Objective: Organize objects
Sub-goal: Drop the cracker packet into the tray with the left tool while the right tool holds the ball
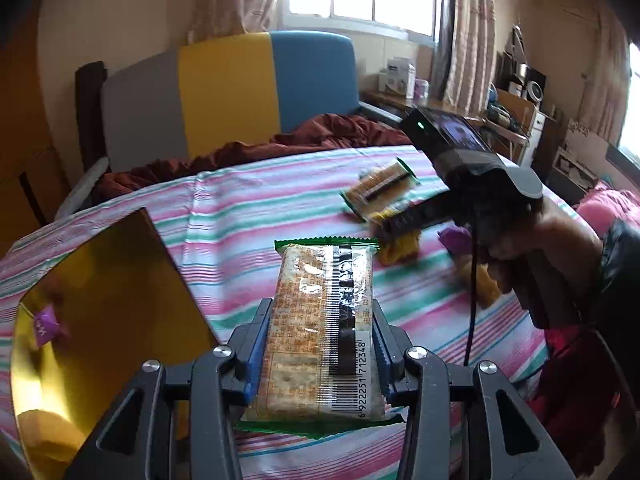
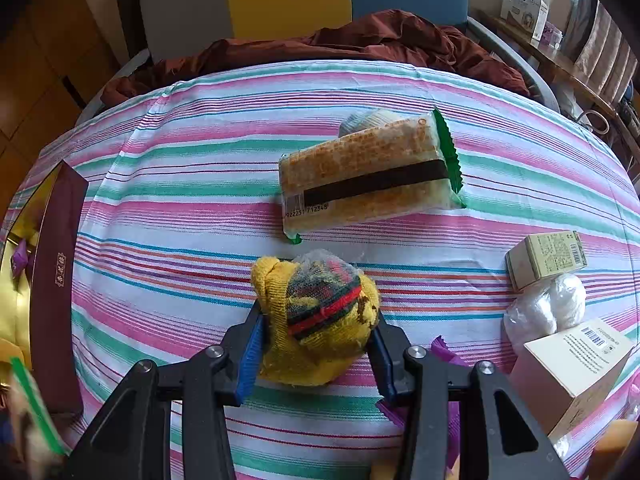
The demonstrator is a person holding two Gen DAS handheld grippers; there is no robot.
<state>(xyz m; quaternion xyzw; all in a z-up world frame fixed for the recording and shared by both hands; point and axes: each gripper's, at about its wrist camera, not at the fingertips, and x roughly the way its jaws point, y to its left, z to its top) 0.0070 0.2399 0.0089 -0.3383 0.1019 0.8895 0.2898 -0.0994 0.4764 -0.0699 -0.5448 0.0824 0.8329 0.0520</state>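
Bedroom, striped bedsheet as work surface, gold-lined box open at far left, 1 purple sachet inside. Left gripper clamped on 1 cracker pack, lifted off sheet beside box. Step in hand: likely carrying pack to box; next move calls for swing left over box, then release. Second cracker pack lies mid-sheet: 2 packs total. Right gripper clamped on 1 yellow sock bundle, low at sheet. At right: 2 small cartons, 1 white plastic wad.
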